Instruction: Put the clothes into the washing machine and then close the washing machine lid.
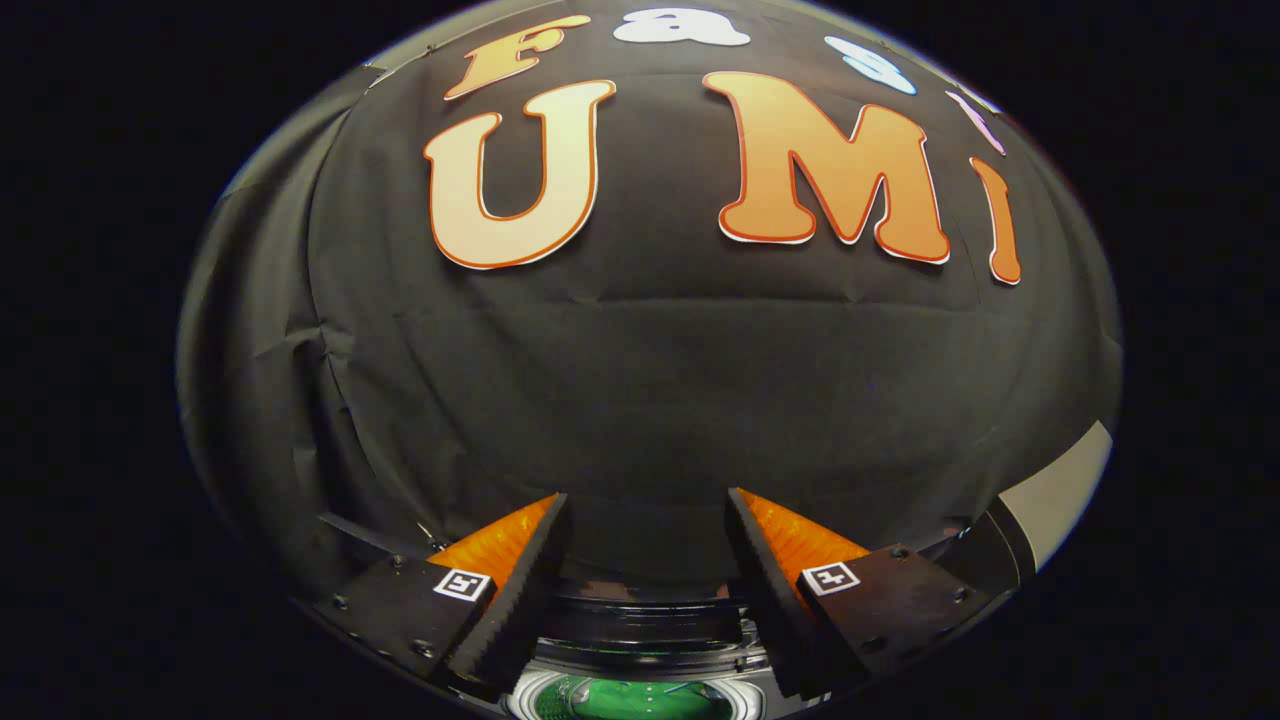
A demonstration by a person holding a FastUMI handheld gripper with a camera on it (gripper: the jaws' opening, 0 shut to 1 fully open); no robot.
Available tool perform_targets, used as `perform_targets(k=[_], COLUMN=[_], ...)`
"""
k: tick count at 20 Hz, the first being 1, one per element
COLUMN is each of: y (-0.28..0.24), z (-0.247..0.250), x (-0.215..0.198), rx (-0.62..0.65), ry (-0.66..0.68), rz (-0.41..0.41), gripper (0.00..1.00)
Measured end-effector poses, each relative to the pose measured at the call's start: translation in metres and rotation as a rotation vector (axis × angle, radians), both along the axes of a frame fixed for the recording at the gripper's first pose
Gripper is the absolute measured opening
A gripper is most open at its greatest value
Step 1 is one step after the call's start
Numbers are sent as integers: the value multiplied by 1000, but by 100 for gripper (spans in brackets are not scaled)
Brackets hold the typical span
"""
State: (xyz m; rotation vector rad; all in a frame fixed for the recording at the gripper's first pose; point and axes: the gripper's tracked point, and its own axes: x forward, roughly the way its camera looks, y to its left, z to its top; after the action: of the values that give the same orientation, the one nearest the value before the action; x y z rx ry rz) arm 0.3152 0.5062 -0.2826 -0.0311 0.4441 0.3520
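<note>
Orange, ribbed on their outer faces and lined with black toothed pads, the two fingers of the gripper (648, 520) are being held wide apart, and nothing is being gripped between them. Each finger is being carried by a black block with a small square marker on it. The gripper is being pointed almost level at the booth's black cloth wall (640, 380), so that the fingertips are being seen against the cloth. Below the gap between the fingers, close to their roots, the round opening of the washing machine (635, 640) is being seen from above, with a dark ring around it. Inside the drum, green clothes (630, 698) are being shown, lying at the bottom. Whether the lid is up cannot be told. To the right of the right finger, a pale grey panel (1060, 495) is being seen at the edge of the cloth.
</note>
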Motion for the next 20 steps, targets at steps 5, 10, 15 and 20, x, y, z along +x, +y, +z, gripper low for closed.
perform_targets(k=[5,10,15,20], y=[-5,-14,-25,-32], z=[3,5,4,-4], x=[-15,-46,-83,-110], rx=[2,0,4,6], ry=[3,-2,-31,-35], rz=[0,2,5,11], gripper=[98,97,97,97])
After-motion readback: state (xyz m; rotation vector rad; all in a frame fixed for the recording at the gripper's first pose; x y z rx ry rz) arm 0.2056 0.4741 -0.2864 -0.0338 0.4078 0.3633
